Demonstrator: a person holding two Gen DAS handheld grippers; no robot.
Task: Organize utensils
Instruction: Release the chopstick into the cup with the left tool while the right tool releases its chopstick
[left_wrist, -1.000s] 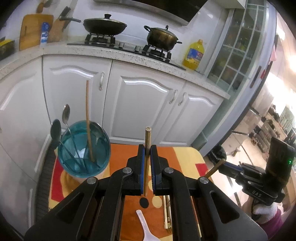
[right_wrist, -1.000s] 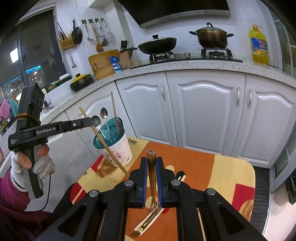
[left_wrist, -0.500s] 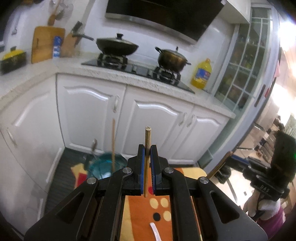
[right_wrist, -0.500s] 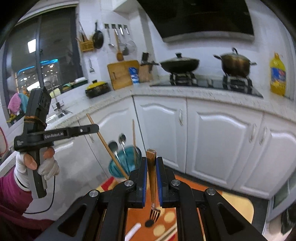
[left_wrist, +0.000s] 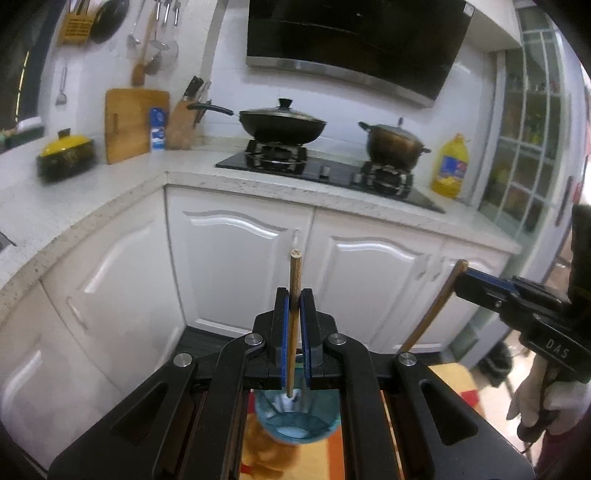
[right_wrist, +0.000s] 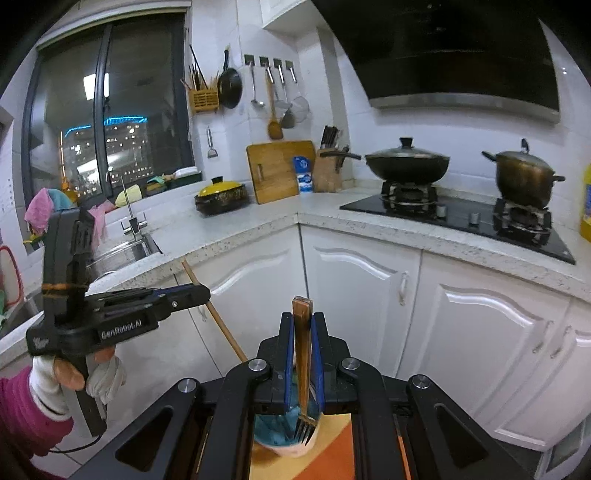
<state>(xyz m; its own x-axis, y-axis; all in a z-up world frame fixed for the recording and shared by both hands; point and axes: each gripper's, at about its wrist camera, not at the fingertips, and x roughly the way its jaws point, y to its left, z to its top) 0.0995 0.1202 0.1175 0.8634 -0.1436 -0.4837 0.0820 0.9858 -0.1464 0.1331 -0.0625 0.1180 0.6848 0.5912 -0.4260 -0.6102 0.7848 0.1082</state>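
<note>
My left gripper (left_wrist: 294, 306) is shut on a wooden chopstick (left_wrist: 294, 280) held upright, its lower tip over the mouth of the teal cup (left_wrist: 295, 424) directly below. My right gripper (right_wrist: 303, 328) is shut on a gold fork (right_wrist: 303, 369), tines down just above the same teal cup (right_wrist: 284, 432). In the right wrist view the left gripper (right_wrist: 199, 293) shows at left with its chopstick (right_wrist: 218, 321). In the left wrist view the right gripper (left_wrist: 461, 282) shows at right with the fork handle (left_wrist: 432, 310). The cup's contents are mostly hidden by the jaws.
The cup stands on an orange and yellow patterned table (left_wrist: 325, 461). White cabinets (left_wrist: 240, 266) and a speckled counter (left_wrist: 332, 195) with a wok (left_wrist: 282, 123), a pot (left_wrist: 393, 144) and an oil bottle (left_wrist: 450, 168) lie ahead. A sink (right_wrist: 122, 251) is at left.
Both grippers rose and tilted up, keeping their utensils. The cup moved from left of the left gripper to directly beneath both grippers; the table has mostly dropped out of view.
</note>
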